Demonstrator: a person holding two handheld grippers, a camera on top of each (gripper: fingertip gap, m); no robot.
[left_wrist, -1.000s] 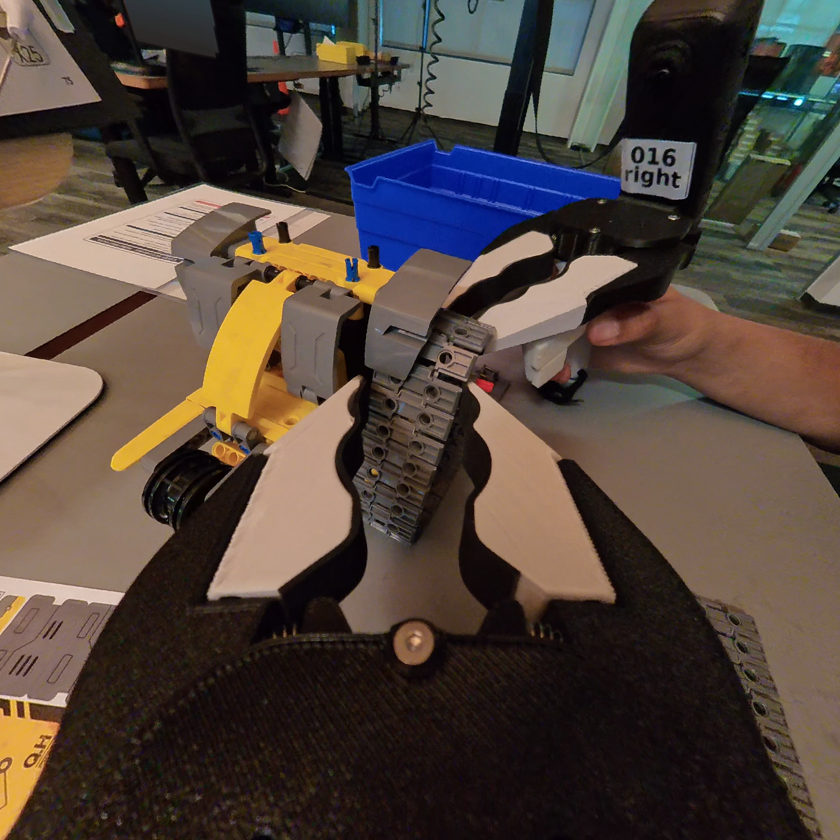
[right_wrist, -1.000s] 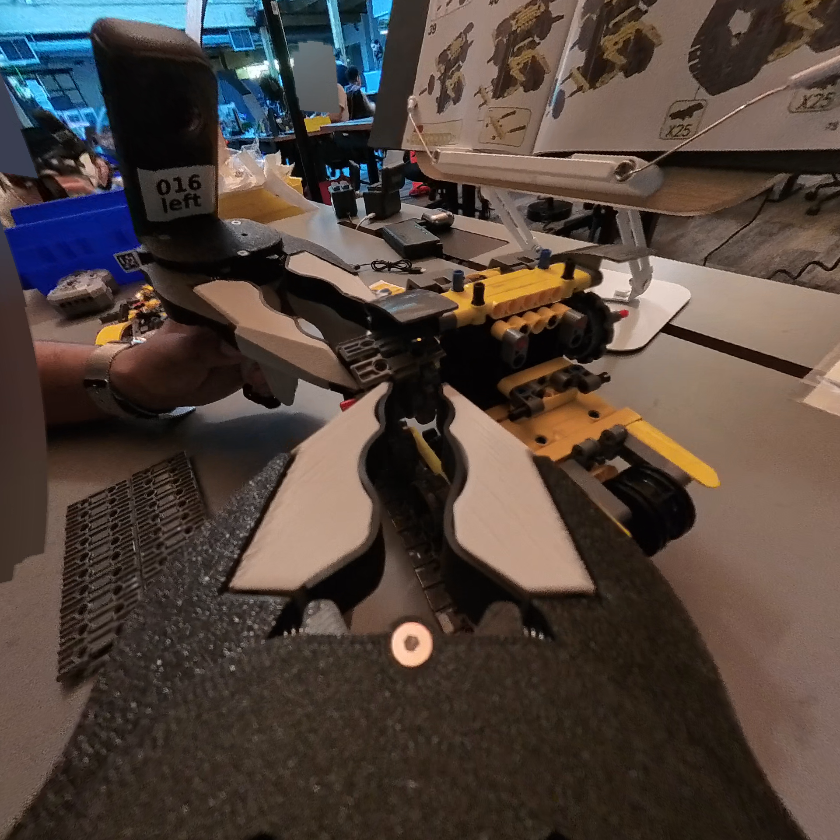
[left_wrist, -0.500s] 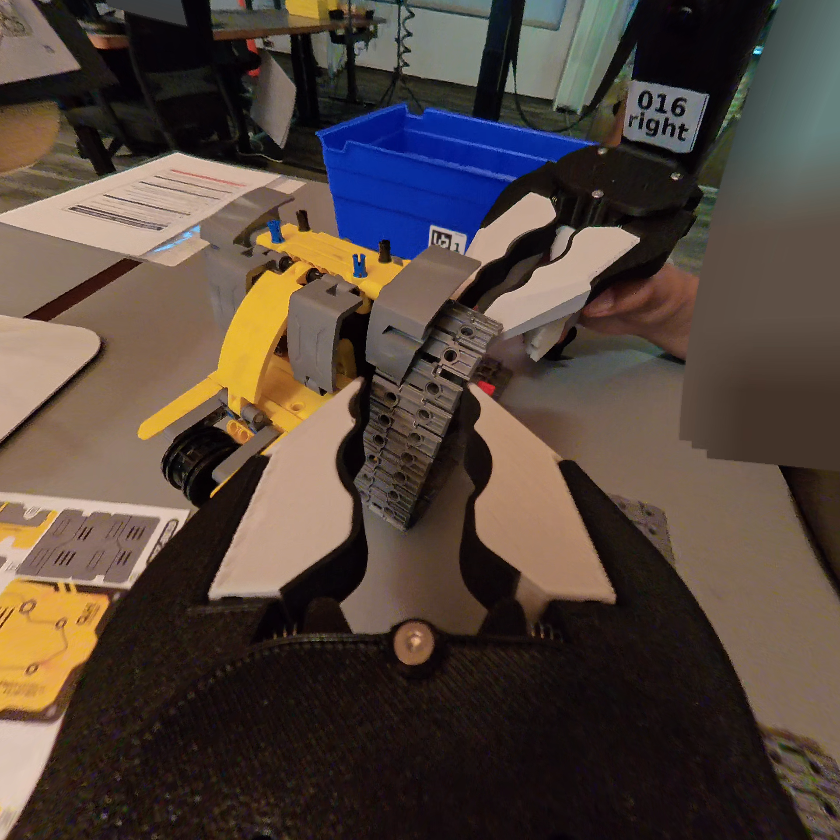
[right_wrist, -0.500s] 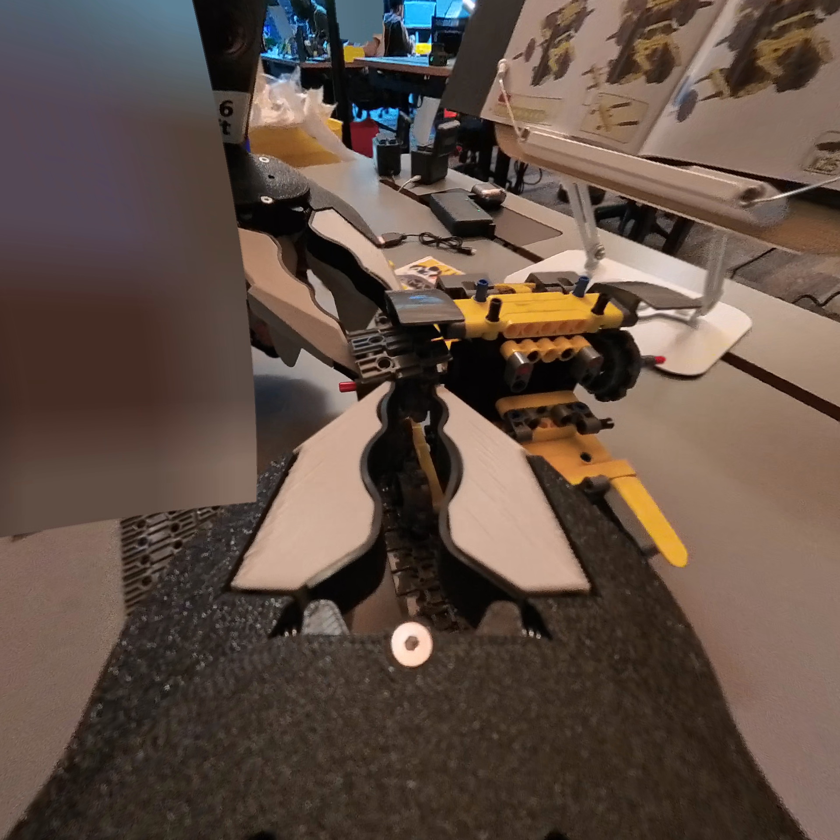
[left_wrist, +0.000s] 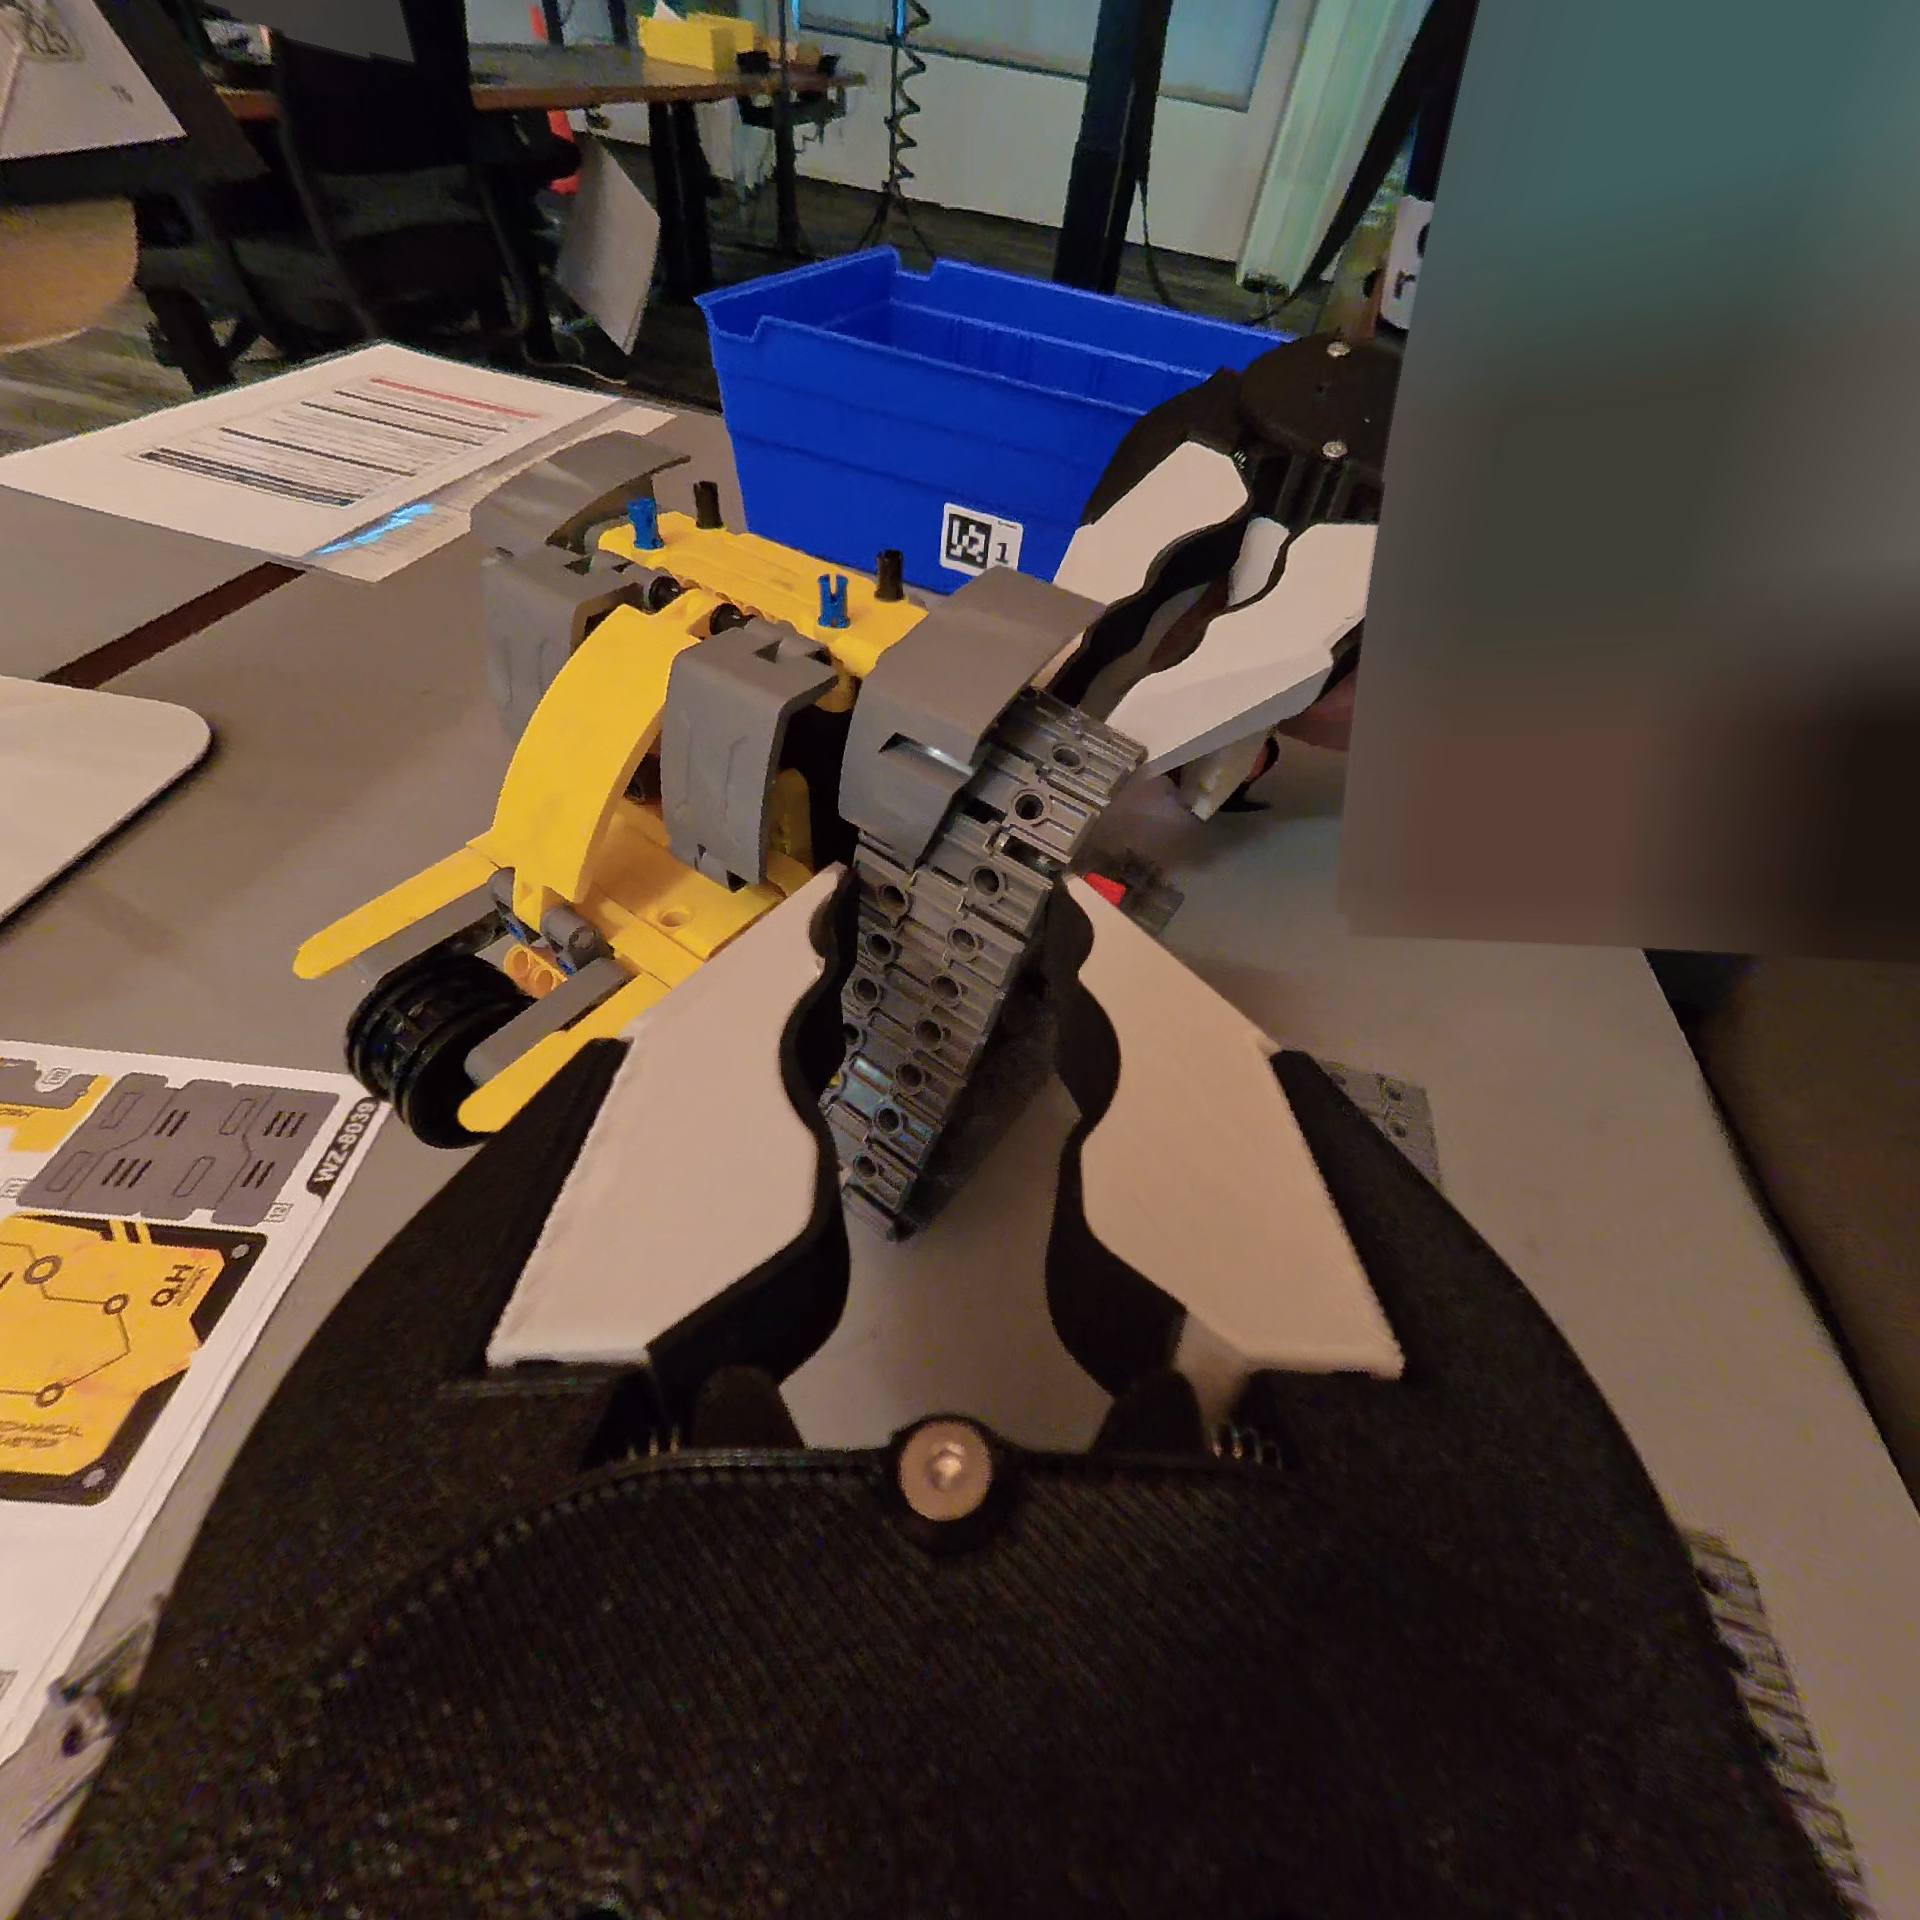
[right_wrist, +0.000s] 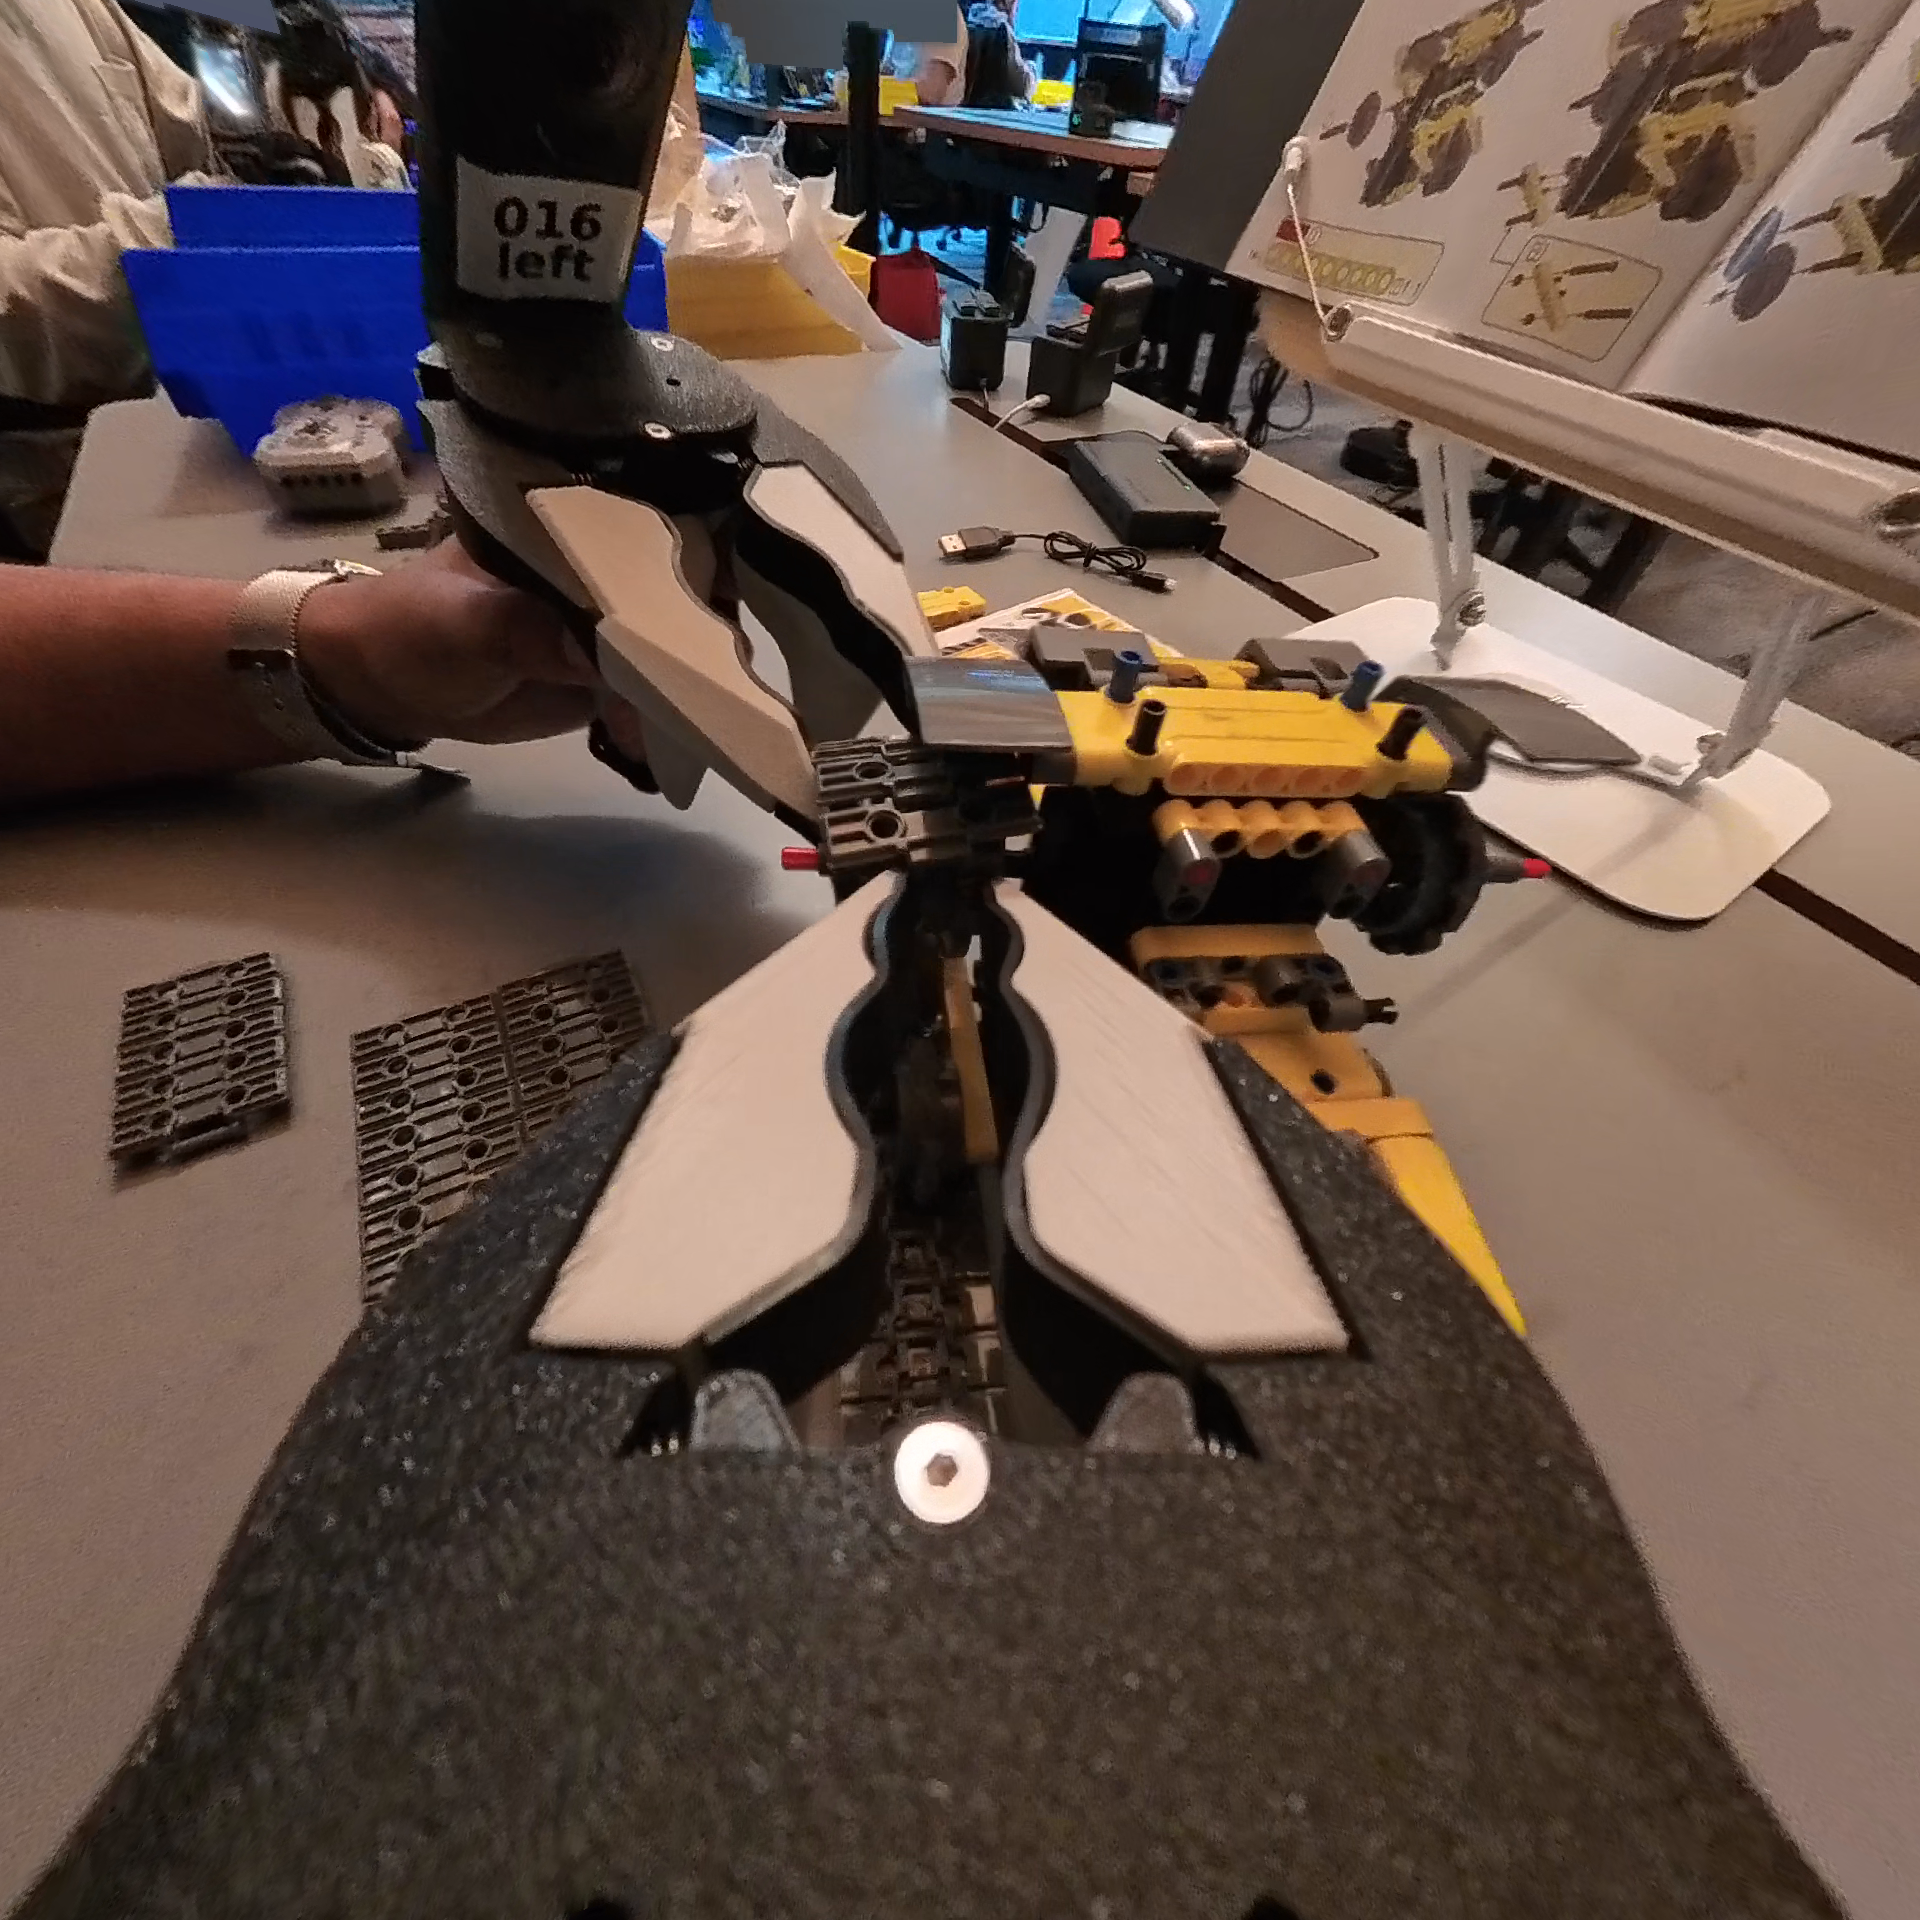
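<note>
while the left tongs pinch the grey track strip on the yellow model, the right tongs seem pressed onto it too, above the counter

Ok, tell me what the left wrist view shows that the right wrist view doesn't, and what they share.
Only the left wrist view shows the printed sheet and the sticker sheet.

Only the right wrist view shows the loose track sections lying flat on the table, the instruction booklet on its stand, and the black cable.

Both show the yellow and grey brick vehicle, the grey track strip draped over its end, the left gripper and right gripper closed on that strip, and a blue bin.
</note>
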